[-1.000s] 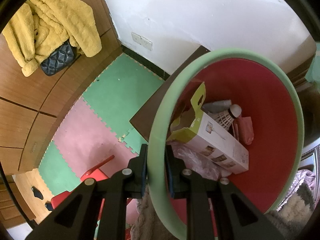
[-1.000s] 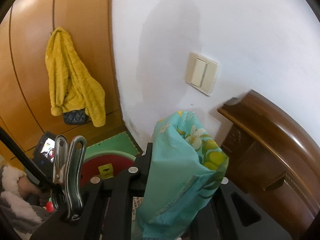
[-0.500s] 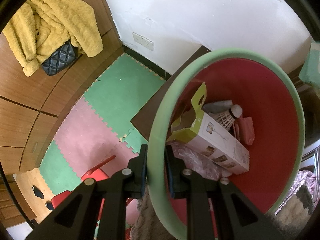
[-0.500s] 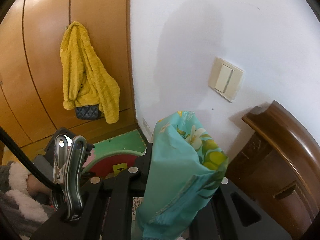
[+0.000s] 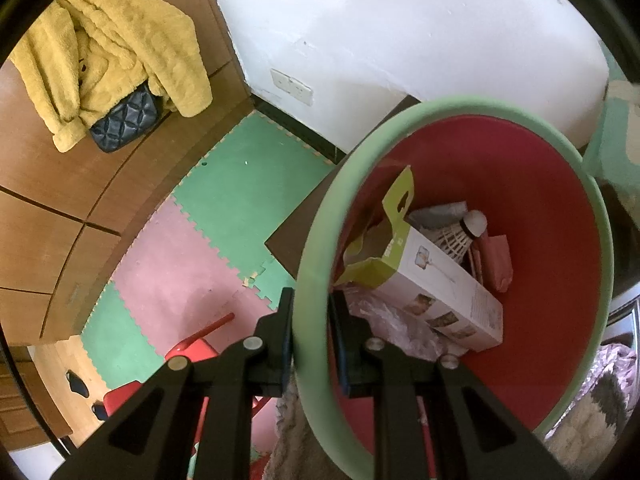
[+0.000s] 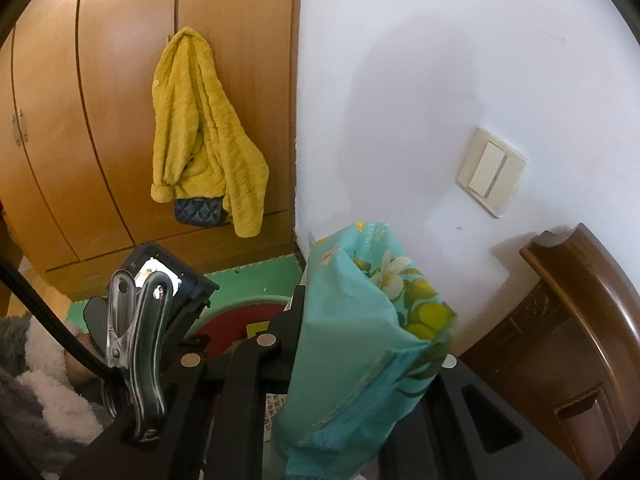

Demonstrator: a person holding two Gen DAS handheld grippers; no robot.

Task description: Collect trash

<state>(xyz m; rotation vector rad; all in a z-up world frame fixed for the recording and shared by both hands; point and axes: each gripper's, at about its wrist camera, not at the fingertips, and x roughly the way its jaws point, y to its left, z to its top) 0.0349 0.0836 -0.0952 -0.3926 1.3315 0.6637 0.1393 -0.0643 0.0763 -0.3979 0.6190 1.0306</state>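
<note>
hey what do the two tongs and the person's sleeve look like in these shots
Both tongs, left and right, are matte black, with angular arms, triangular cut-outs and silver pivot screws. A metal spring clamp and a black braided cable sit beside the right one. The sleeve is fluffy grey and white fleece.

Ahead of the tool a white plaster wall (image 6: 420,80) carries a cream light switch (image 6: 491,171), with a curved-door wooden wardrobe (image 6: 80,120) to its left bearing a hung yellow jacket (image 6: 200,132), dark carved wooden furniture (image 6: 580,340) to the right, and green-and-pink foam floor mats (image 5: 208,232) below.
</note>
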